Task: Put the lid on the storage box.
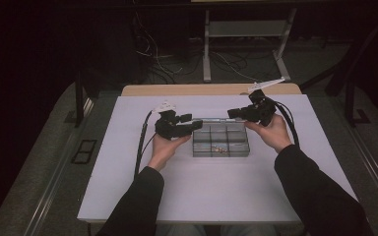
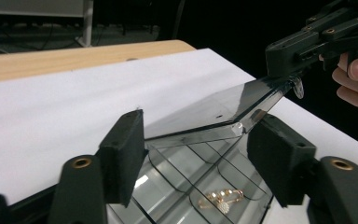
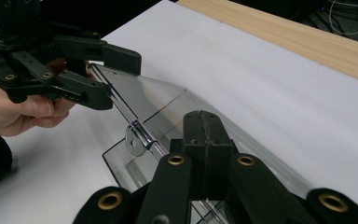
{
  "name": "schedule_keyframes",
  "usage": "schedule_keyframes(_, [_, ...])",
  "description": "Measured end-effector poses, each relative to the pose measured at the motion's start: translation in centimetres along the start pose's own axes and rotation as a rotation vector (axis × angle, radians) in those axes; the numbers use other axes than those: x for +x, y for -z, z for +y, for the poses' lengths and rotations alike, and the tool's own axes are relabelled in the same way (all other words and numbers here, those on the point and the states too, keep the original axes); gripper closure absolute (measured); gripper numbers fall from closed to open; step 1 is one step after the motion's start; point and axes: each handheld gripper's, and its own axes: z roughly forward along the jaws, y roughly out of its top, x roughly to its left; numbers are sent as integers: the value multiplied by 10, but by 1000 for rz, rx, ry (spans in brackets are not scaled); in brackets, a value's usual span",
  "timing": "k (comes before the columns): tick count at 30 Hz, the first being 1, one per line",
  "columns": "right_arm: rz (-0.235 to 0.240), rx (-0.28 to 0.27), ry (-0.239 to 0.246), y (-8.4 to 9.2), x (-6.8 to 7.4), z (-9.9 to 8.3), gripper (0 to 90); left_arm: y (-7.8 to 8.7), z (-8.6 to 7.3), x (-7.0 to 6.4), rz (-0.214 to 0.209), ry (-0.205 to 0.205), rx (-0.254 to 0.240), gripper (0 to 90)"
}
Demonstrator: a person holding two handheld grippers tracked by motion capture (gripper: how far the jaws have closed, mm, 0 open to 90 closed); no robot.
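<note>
The left gripper (image 1: 189,124) sits at nine o'clock of the clear box (image 1: 221,142), its jaws partly open around the lid's (image 2: 223,109) corner, not pinching it. A gold ring (image 2: 222,199) lies inside the box. At three o'clock, the right gripper (image 1: 232,113) pinches the lid's edge tight.

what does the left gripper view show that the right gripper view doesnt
Left gripper view alone: a gold ring lying in one compartment of the clear box, and the left claw open around the lid's near corner.

Right gripper view alone: the lid's metal hinge pin, and the right claw shut on the lid's edge.

Both: the tilted lid, half raised over the box, the white table with its wooden edge, and the other hand's claw at the lid's far end.
</note>
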Motion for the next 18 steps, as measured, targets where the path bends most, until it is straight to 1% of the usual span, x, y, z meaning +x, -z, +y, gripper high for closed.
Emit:
schedule_keyframes(8, [19,1,2,-3,4,-13,892,0,-10,-3,-12,17,44,244])
schedule_keyframes(9, [23,0,3,-3,4,-15,892,1,-10,-3,-7,18,50,233])
schedule_keyframes(11, [27,3,4,-4,4,-18,892,1,-13,-4,-1,24,60,219])
schedule_keyframes(12, [28,3,4,-4,5,-19,892,2,-14,-4,-2,20,63,212])
schedule_keyframes(14, [30,3,4,-5,5,-22,892,2,-18,-5,-4,30,65,207])
schedule_keyframes(18, [38,1,3,-7,6,-28,892,3,-24,-4,-5,32,74,199])
